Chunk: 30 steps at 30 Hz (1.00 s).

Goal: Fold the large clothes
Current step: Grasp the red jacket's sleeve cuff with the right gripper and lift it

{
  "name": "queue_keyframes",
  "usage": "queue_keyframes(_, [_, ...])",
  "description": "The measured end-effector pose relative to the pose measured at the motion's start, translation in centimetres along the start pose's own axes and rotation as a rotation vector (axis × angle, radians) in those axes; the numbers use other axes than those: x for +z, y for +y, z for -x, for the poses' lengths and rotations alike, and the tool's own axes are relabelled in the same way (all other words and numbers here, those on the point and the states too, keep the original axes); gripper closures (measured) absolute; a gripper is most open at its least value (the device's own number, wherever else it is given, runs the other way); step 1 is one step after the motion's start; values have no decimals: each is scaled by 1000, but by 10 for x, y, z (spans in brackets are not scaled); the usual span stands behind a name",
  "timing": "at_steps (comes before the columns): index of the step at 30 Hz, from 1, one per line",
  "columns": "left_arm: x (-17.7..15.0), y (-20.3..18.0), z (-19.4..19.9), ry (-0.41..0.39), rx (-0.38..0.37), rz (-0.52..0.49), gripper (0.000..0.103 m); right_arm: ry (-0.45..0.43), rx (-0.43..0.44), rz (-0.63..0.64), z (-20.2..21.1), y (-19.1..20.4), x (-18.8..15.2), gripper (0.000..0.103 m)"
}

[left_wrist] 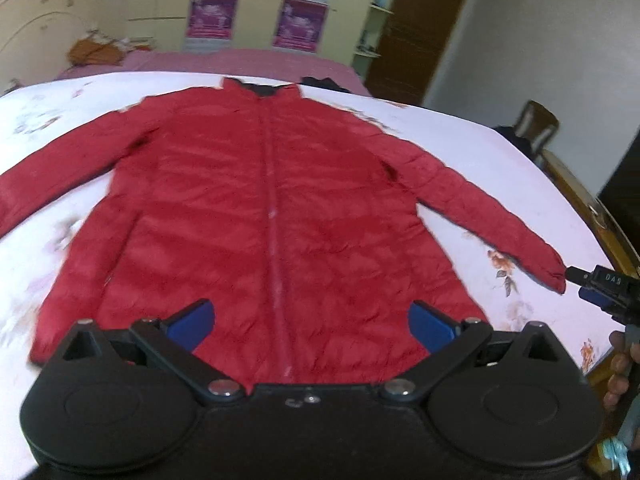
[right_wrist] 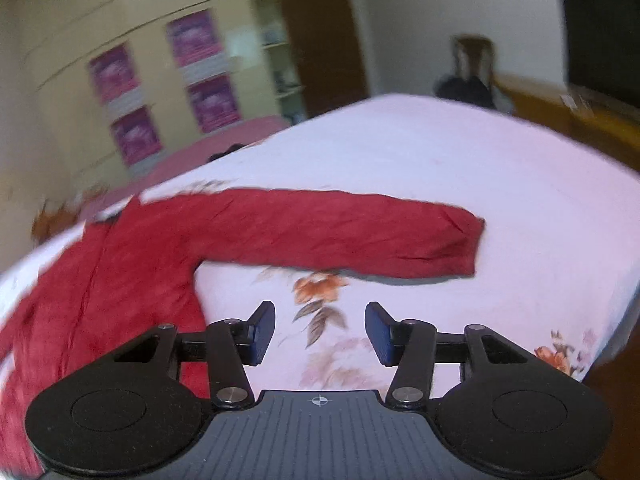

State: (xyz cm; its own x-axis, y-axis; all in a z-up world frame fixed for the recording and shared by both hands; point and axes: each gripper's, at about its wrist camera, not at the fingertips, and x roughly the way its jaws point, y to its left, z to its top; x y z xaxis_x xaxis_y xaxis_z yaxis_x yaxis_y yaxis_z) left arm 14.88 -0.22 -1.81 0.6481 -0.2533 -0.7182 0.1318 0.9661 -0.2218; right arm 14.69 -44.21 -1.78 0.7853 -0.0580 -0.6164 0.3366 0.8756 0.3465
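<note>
Both my grippers, left gripper (left_wrist: pixel 311 322) and right gripper (right_wrist: pixel 320 334), hang spread and empty over the red jacket (left_wrist: pixel 256 216), flat on the bed (left_wrist: pixel 480 168). Soft, light, likely slippery; I'd pinch the cuff (right_wrist: pixel 464 246) near the bed's right edge.

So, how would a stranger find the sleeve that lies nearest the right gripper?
Look at the bed with the white floral sheet, where a red jacket lies spread flat. One sleeve stretches out sideways over an orange printed flower; its cuff end lies closest to the right gripper.
</note>
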Motion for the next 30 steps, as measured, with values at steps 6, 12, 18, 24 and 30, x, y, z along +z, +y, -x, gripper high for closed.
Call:
queue_keyframes(6, [31,-10,-46,10,39,0,0,3,-72,-142,-30,-37,12,32])
queue_keyframes(12, [53,-19,-87,25,76,40,0,46,-11,-330,-81,-86,14,25])
queue_keyframes(18, [74,-40,-126,46,166,90,0,14,57,-512,-108,-120,19,39])
queue_keyframes(24, [83,-43,-140,65,172,137,0,4,5,-530,-120,-126,31,95])
queue_keyframes(30, [80,-2,-140,136,168,258,0,-29,0,-406,-125,-102,56,98])
